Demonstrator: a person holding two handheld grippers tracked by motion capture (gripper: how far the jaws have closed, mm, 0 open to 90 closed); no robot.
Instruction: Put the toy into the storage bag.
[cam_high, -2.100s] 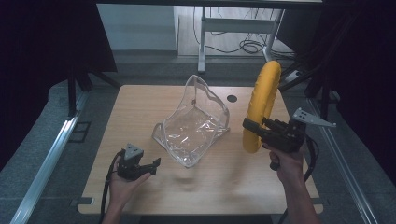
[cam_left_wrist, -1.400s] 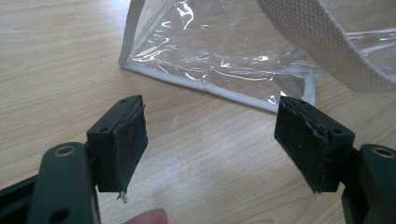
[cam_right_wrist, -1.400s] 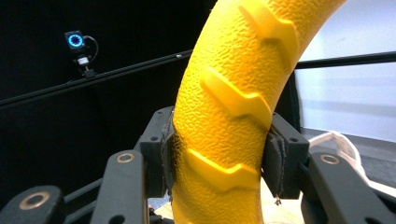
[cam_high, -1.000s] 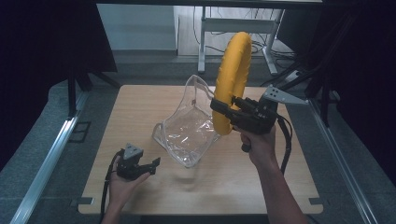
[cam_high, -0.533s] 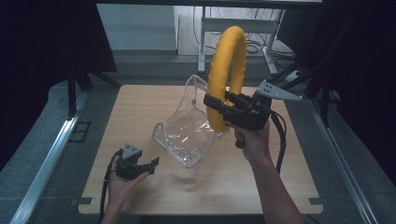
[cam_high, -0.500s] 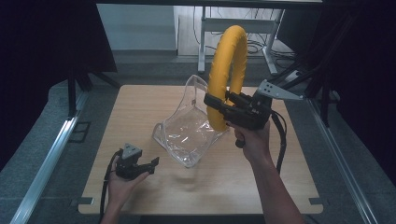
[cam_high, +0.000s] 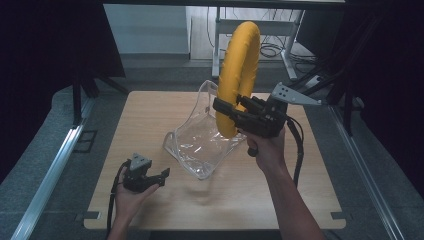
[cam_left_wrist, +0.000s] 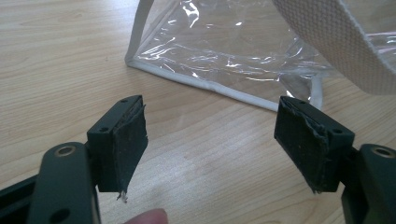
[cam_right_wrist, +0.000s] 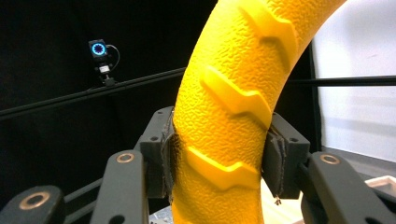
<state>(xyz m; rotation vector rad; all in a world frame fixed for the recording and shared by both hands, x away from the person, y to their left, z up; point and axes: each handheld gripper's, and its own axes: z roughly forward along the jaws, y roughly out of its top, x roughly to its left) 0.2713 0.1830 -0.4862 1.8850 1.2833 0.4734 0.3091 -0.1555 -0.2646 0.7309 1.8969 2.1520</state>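
A yellow ring with raised tread marks stands upright in the air above the table's middle; up close its textured rim sits between two black pads. My right gripper is shut on the ring's lower part, over a clear plastic bag with white trim. The bag lies open on the wooden table; its white-edged corner and a white webbing strap lie ahead of my left gripper. That left gripper rests low at the front left, open, with nothing between its pads.
A metal table frame and cables stand on the floor beyond the far edge. A small camera with a lit blue ring hangs on a dark rail. Grey rails run along both sides of the table.
My right gripper has carried the yellow ring from the right side of the table leftward and raised it over the bag. The left gripper has stayed in place.
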